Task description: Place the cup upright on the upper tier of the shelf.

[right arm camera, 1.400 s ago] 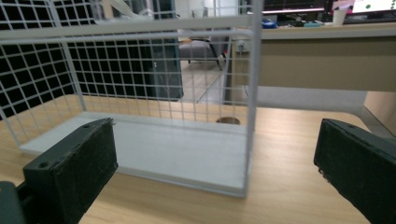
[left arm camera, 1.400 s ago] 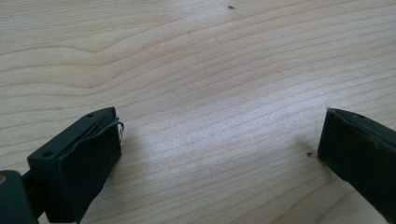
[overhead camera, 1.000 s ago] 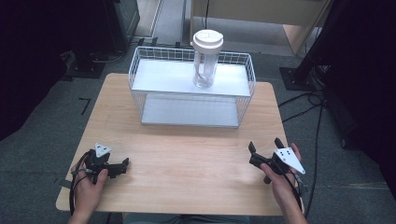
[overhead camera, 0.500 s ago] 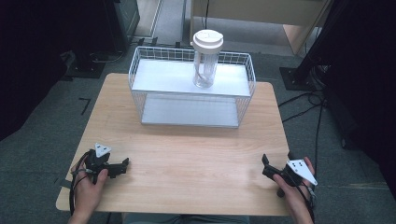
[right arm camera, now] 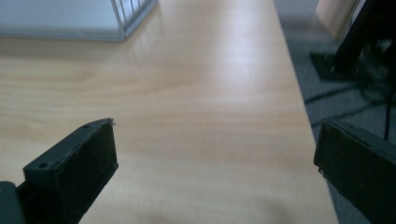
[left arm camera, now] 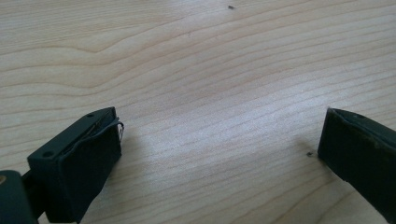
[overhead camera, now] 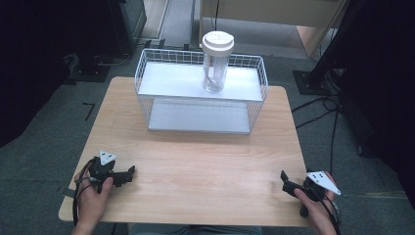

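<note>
My left gripper (overhead camera: 128, 172) rests wide open and empty on the table (overhead camera: 205, 166). The jar (overhead camera: 216, 61) stands upright in the wire basket (overhead camera: 147, 73) far ahead, nothing between. My right gripper (overhead camera: 285, 178) gapes empty at the table's right edge.

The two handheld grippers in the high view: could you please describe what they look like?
Both are black. The left tool and right tool each carry a pale grey three-cornered plate with dark dots. A black cable trails from each. Up close, the jaws are blocky black pads with small screw holes. No sleeves show on the forearms.
</note>
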Tool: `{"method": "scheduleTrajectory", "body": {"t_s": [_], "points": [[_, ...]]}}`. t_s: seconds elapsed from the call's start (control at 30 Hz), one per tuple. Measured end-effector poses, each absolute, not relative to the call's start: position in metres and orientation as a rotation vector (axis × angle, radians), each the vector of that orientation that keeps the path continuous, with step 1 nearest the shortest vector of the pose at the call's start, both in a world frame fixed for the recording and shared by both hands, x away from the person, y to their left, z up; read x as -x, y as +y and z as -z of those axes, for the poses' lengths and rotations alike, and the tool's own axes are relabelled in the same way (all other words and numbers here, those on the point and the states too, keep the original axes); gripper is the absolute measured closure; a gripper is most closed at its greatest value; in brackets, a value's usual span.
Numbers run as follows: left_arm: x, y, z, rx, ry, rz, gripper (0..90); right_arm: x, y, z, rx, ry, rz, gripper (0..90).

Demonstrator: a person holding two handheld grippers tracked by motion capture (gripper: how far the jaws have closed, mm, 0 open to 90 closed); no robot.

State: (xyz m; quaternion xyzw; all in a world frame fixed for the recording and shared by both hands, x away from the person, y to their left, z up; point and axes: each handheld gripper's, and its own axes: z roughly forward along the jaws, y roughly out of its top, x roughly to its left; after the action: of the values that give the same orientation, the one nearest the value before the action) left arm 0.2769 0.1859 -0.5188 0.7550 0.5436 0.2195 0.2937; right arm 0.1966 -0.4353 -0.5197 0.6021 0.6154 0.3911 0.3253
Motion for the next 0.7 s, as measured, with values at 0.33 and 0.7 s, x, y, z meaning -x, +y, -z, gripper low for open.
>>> {"method": "scheduleTrajectory", "body": {"t_s": [0.33,0.7], "points": [[-0.2769,0.1859,0.5188,-2.012,1.447,-0.585,0.0,-0.2023,-0.4345,0.5253,-1.691,1.819,-0.828,0.0],[-0.2769,0.1859,0.5188,-2.011,1.447,-0.585,0.0,-0.2053,-0.4330,0.5265,-1.693,1.865,-0.800,0.0]]}}
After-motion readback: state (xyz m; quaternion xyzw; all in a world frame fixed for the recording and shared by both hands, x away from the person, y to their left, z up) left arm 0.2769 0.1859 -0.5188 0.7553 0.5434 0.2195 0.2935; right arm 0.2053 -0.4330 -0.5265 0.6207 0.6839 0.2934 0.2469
